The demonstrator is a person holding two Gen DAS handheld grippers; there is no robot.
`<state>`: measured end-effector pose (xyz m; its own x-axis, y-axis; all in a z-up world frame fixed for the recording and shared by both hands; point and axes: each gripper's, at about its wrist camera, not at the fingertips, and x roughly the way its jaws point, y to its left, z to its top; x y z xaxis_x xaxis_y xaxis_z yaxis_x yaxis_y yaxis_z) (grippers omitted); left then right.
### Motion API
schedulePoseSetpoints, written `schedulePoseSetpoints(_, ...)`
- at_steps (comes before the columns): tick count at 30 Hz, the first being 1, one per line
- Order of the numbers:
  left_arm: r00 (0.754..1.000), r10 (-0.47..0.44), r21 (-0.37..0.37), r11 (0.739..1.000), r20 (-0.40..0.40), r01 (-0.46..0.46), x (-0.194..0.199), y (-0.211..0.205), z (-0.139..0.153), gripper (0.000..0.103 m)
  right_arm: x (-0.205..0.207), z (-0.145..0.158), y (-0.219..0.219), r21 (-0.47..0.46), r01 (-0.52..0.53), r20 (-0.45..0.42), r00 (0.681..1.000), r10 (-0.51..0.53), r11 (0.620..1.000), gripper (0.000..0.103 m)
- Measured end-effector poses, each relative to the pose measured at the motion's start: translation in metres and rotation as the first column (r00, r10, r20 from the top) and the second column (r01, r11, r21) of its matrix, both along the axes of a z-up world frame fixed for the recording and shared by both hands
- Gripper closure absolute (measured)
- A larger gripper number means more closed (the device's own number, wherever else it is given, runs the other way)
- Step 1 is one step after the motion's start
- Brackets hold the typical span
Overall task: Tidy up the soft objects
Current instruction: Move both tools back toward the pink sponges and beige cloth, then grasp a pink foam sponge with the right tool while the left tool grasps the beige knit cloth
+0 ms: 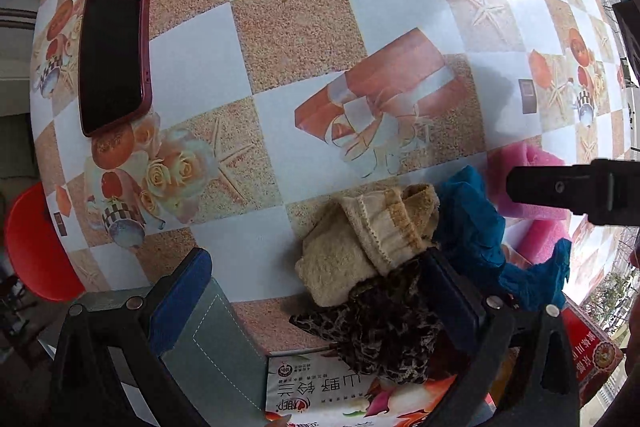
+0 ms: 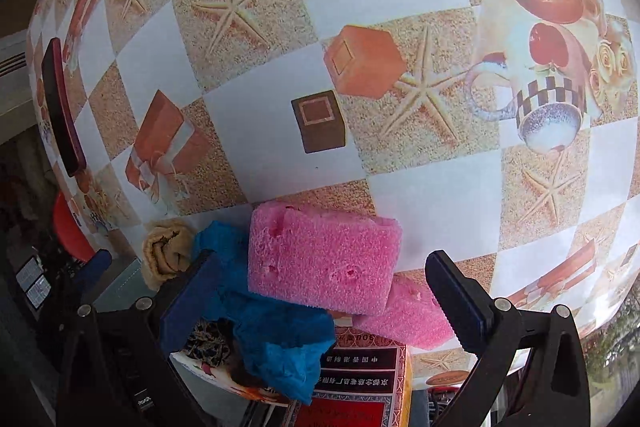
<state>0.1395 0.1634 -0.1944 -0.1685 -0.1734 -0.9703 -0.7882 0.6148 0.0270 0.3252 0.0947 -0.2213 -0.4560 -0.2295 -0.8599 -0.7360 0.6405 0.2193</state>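
Observation:
In the left wrist view, a beige towel, a dark patterned cloth and a blue cloth lie piled at the table's near edge, with a pink sponge behind. My left gripper is open, its right finger against the pile. In the right wrist view, my right gripper is open around a pink sponge that rests on a second pink sponge. The blue cloth and beige towel lie to its left.
A dark red phone lies at the far left of the patterned tablecloth. Printed boxes sit under the pile at the near edge, one red. A red stool stands left of the table.

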Motion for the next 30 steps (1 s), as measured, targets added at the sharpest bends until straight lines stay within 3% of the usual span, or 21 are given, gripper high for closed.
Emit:
schedulePoseSetpoints(5,0.999,-0.027,0.043,0.999,-0.044,0.029,0.006,-0.004,-0.012,0.000,-0.006,-0.015,0.002,-0.069,-0.068,-0.001,0.998,0.068,0.995,0.000)
schedulePoseSetpoints(9,1.000,-0.014,0.091,0.996,-0.026,0.016,0.012,0.001,-0.013,0.000,0.003,-0.016,-0.006,-0.096,-0.137,0.091,0.985,0.145,0.986,0.000)
schedulePoseSetpoints(15,1.000,0.018,0.237,0.971,0.024,-0.023,0.018,0.028,0.016,0.000,0.068,-0.020,-0.051,-0.095,-0.033,0.199,0.979,0.051,0.995,0.000)
schedulePoseSetpoints(18,0.992,0.059,0.211,0.974,0.115,-0.082,0.011,0.038,0.034,0.000,0.092,-0.008,-0.072,0.018,0.044,0.210,0.977,-0.047,0.999,0.000)
schedulePoseSetpoints(23,0.988,0.086,0.155,0.982,0.131,-0.106,0.003,0.040,0.032,0.000,0.079,0.004,-0.072,0.138,-0.045,0.249,0.968,0.009,0.989,0.000)
schedulePoseSetpoints(30,0.990,0.111,0.113,0.986,0.083,-0.120,-0.005,0.027,-0.007,0.000,0.048,-0.007,-0.055,0.118,-0.153,0.372,0.923,0.100,0.981,0.000)
